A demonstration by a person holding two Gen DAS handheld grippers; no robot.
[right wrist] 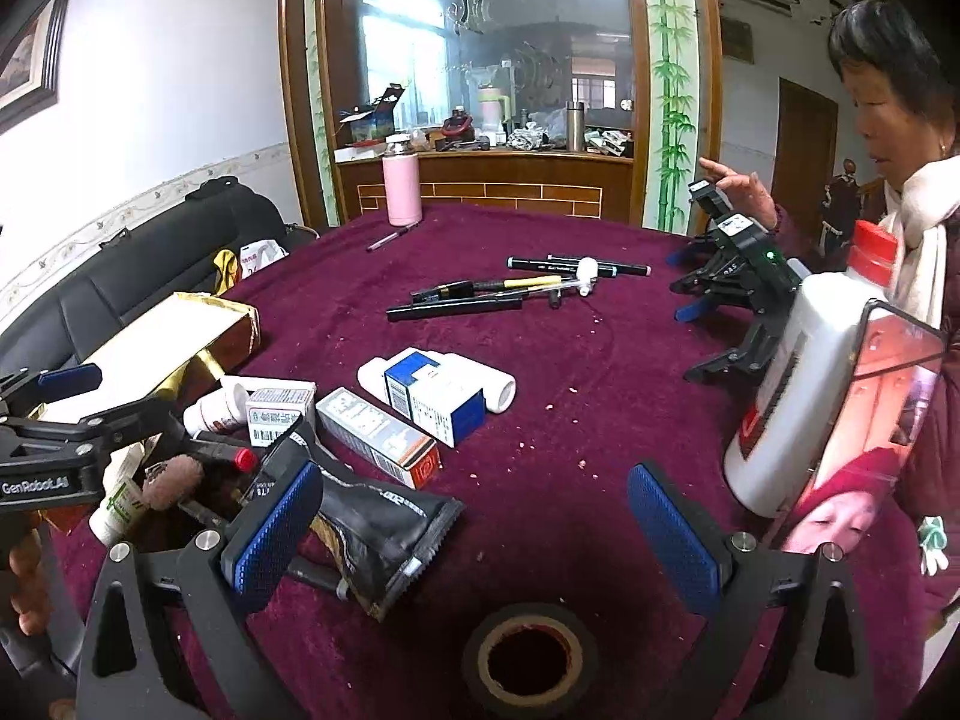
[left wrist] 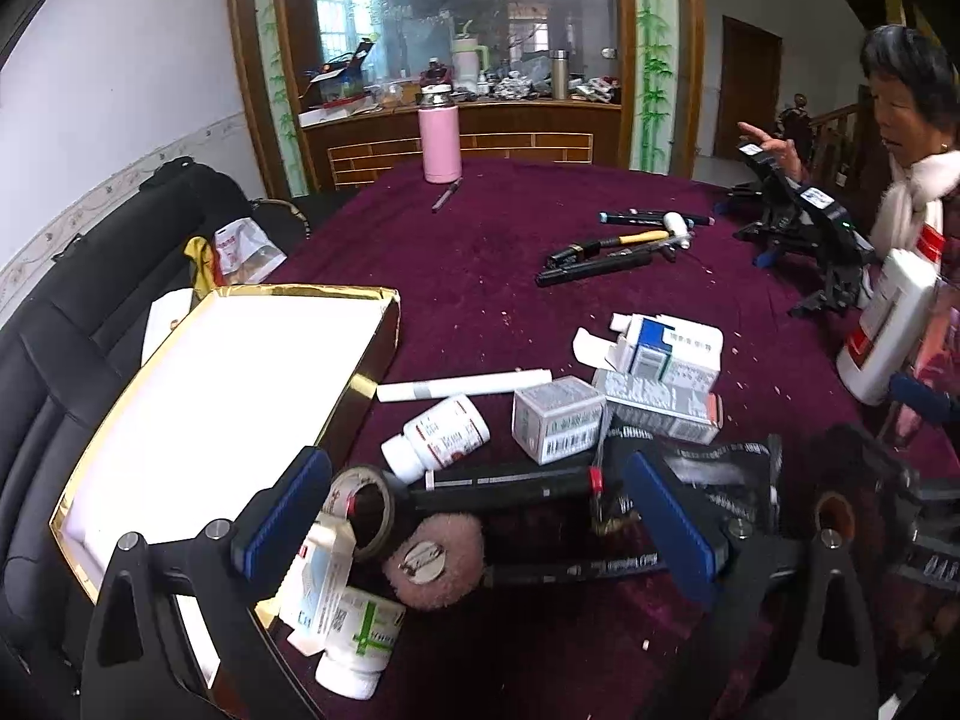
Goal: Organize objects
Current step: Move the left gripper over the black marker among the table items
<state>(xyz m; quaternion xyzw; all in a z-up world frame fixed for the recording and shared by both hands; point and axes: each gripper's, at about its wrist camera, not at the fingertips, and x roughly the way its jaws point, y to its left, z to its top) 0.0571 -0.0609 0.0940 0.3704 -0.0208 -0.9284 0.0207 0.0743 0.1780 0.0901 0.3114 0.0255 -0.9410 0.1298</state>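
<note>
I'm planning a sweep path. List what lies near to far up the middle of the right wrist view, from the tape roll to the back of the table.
Black tape roll → black crumpled pouch → blue-and-white medicine box → cluster of pens and markers → lone pen → pink thermos.

Left gripper (left wrist: 480, 510) and right gripper (right wrist: 474, 525): black angular frames, silver screw heads at the joints, blue textured finger pads (right wrist: 273, 525). White "GenRobot.AI" lettering marks the left gripper's black side, seen from the right wrist.
</note>
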